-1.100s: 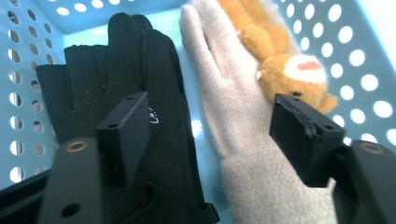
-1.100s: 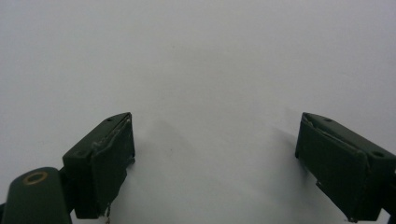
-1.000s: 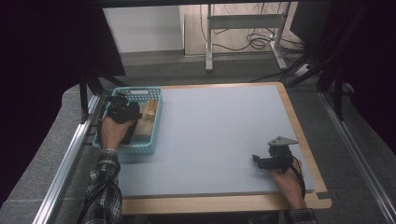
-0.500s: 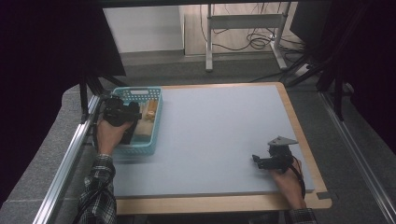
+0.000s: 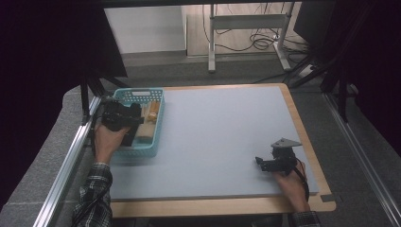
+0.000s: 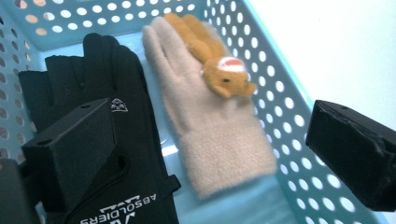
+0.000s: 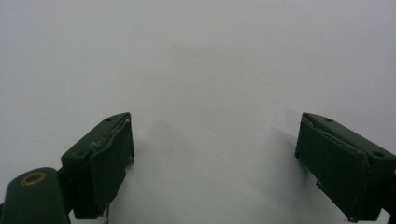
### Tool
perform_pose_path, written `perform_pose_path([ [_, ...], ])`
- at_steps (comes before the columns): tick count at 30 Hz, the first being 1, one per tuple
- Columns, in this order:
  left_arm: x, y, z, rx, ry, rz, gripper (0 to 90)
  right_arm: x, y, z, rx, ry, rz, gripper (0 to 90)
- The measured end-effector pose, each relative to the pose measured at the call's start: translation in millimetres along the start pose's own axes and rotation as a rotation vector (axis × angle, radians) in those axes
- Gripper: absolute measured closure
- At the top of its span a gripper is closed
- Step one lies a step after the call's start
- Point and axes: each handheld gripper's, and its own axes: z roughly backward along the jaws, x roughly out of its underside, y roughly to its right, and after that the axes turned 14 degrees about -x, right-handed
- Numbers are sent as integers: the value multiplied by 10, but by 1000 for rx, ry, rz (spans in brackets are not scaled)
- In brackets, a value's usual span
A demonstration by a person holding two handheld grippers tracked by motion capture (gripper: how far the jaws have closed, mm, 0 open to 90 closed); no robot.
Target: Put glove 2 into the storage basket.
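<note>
Tabletop (image 5: pixel 222 142): pale grey-blue mat on a wood board, wood showing along right & near edges. Carries the basket at far-left corner; the right gripper sits twd near-right corner.

Basket (image 5: pixel 158 124): turquoise plastic, perforated walls, long side running along tabletop's left edge. In left gripper view its wall (image 6: pixel 280 107) slants down the right side of the frame. Holds 2 gloves lying flat side by side, fingers twd the far wall.

Black glove (image 6: pixel 126 140): on basket floor, left half as left gripper view shows it. White "ABSOLDIERS" lettering at the cuff, small logo near the knuckles. Just beside the beige glove; can't tell if edges touch.

Beige glove (image 6: pixel 210 116): fleece, lying flat, cuff nearest the camera, betw black glove & basket's right wall. Also seen in high view as a tan strip inside the basket (image 5: pixel 149 124).

Plush animal (image 6: pixel 219 70): orange-brown, small, sits on the beige glove's finger end, next to basket wall.

Left gripper (image 6: pixel 215 154): over the basket's near end, held above the gloves. Jaws wide apart, have just been opening; nothing betw the pads, no contact w/ either glove. High view: black body in the person's left hand (image 5: pixel 120 118) over basket's left side.

Right gripper (image 5: pixel 276 161): low over bare mat nr the near-right corner, grey plate on top. Jaws spread wide (image 7: pixel 215 163), nothing betw them.
</note>
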Motion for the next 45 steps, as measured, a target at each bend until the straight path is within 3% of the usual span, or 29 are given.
perform_pose_path([
  [19, 121, 190, 177, 14, 45, -75, 4, 0, -1, 0, 1, -1, 1, 112],
  [45, 228, 623, 297, 72, 93, -178, 0, -2, -1, -1, 1, -1, 1, 112],
])
